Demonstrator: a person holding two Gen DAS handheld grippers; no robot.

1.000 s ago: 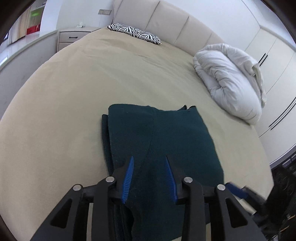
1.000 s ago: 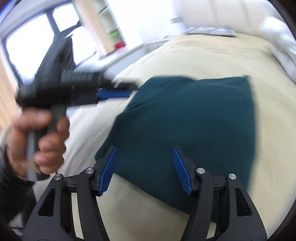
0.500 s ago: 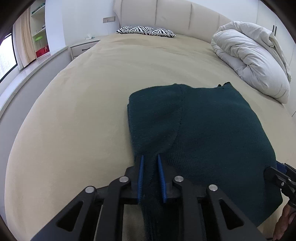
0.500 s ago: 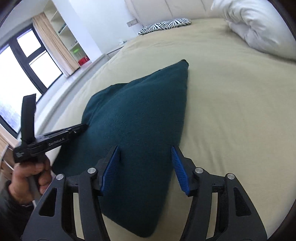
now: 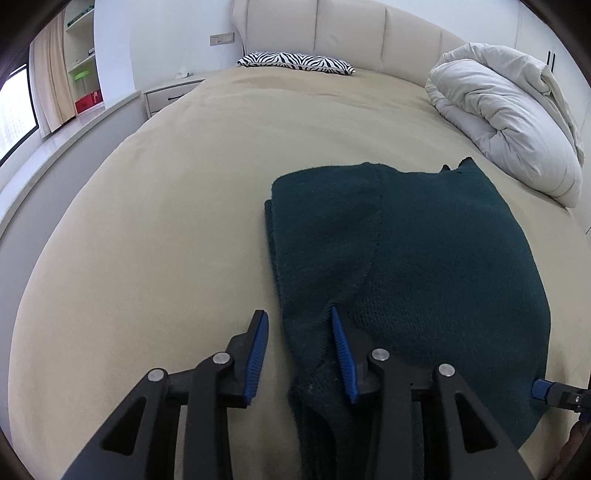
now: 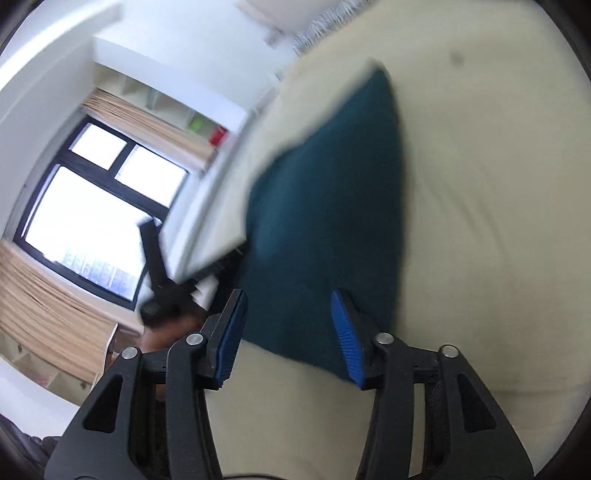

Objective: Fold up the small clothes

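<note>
A dark green knitted garment (image 5: 406, 266) lies folded flat on the beige bed (image 5: 184, 206). My left gripper (image 5: 299, 325) is open at the garment's near left corner, with the folded edge between its blue pads. The garment also shows in the blurred right wrist view (image 6: 332, 206). My right gripper (image 6: 290, 314) is open and empty just above the garment's near edge. The tip of the right gripper shows in the left wrist view (image 5: 554, 393) at the lower right. The left gripper shows dimly in the right wrist view (image 6: 173, 288).
A rolled white duvet (image 5: 509, 122) lies at the bed's right side. A zebra-striped pillow (image 5: 295, 62) lies by the padded headboard (image 5: 351, 33). A nightstand (image 5: 170, 96) and window ledge (image 5: 66, 136) run along the left. A window (image 6: 92, 206) shows in the right wrist view.
My left gripper was shut on the garment's near left edge half a second ago and has opened. My right gripper has swung left and tilted; its view is blurred.
</note>
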